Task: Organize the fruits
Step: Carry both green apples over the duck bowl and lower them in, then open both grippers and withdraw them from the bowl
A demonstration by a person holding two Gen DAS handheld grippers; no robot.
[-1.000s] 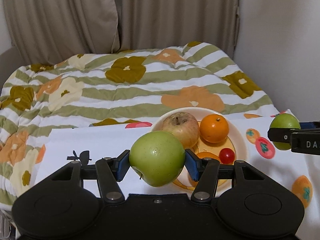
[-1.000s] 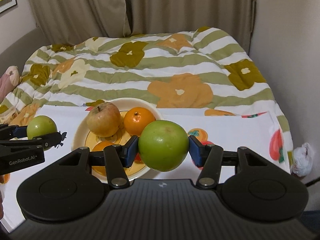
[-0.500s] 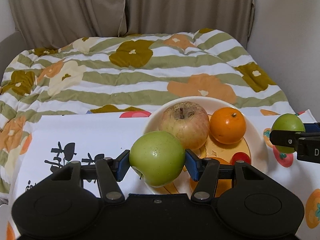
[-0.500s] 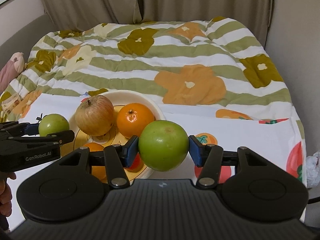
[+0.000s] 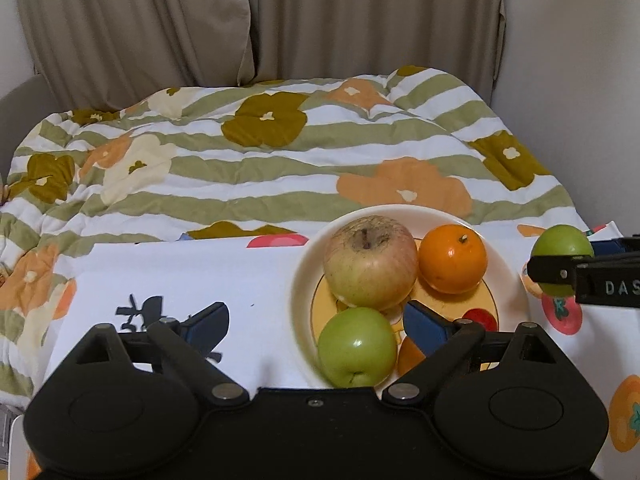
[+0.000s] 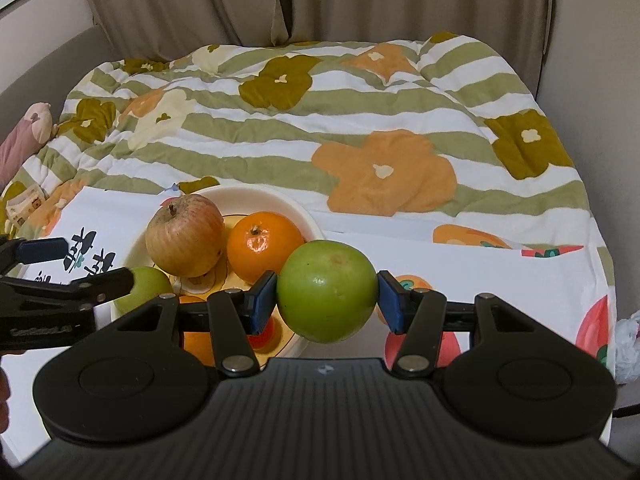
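My black right hand-held gripper (image 6: 327, 294) has blue pads (image 6: 262, 301). Round green apple (image 6: 326, 290), glossy orange mandarin (image 6: 264, 246), russet-yellow apple (image 6: 185, 235), cream bowl (image 6: 260, 196) with yellow inside; quilt (image 6: 320, 120) striped olive-and-white, orange flowers.

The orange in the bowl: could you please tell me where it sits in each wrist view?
Left wrist view: the orange is right of centre, at the bowl's far right, beside the russet apple.
Right wrist view: the orange is left of centre, behind the clamped green apple.
Shared landmark: the russet apple, left of it.
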